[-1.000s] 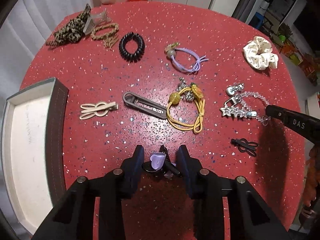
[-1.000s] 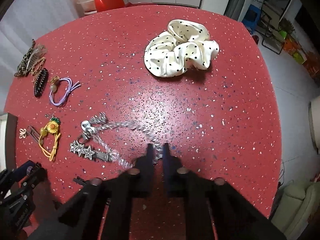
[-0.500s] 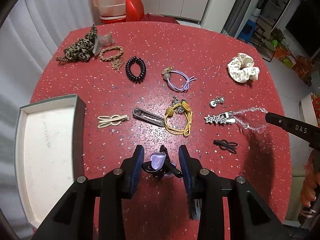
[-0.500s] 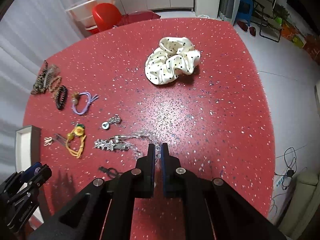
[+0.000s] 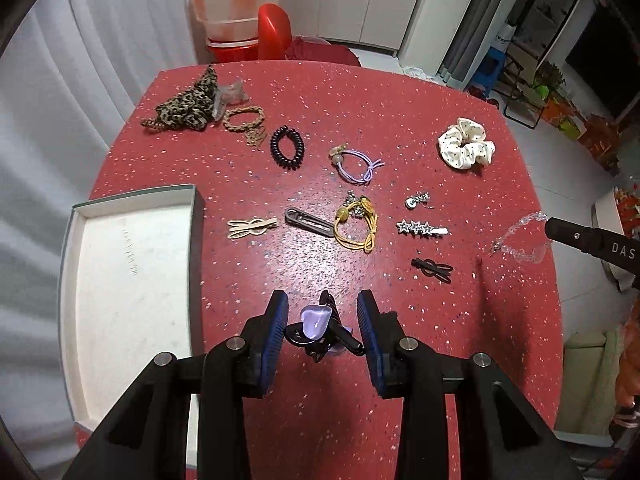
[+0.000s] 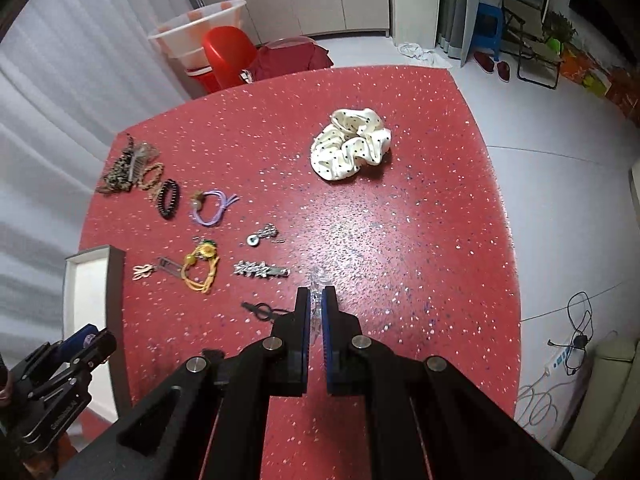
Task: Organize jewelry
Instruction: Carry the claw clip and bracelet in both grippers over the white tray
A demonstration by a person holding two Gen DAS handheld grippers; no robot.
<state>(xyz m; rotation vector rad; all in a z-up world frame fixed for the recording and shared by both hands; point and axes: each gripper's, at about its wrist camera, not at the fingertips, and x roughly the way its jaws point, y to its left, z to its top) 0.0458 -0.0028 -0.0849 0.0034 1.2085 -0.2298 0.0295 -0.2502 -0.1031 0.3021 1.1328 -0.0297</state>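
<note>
Left wrist view: the left claw is clenched on a black hair clip with a lilac heart, held clear above the red tabletop. The clip's lower half is hidden behind the pads, so its full shape cannot be made out. The right claw enters at the right edge, cut off past its lettering; a clear beaded chain hangs from its tip, blurred.

Right wrist view: the right claw is clamped tight on that chain, of which only a short glinting stretch shows above the pads; the rest is hidden between them. The left claw sits at the lower left, partly cut off, its grip not readable from here.

The open white-lined box lies at the tabletop's left edge, its near corner hidden by the left claw's body.

Against one second ago: both claws have risen, so the tabletop reads smaller and more of the room shows. The chain, then trailing across the tabletop beside the star clip, now hangs free. The star clip and small silver charm remain on the tabletop.
</note>
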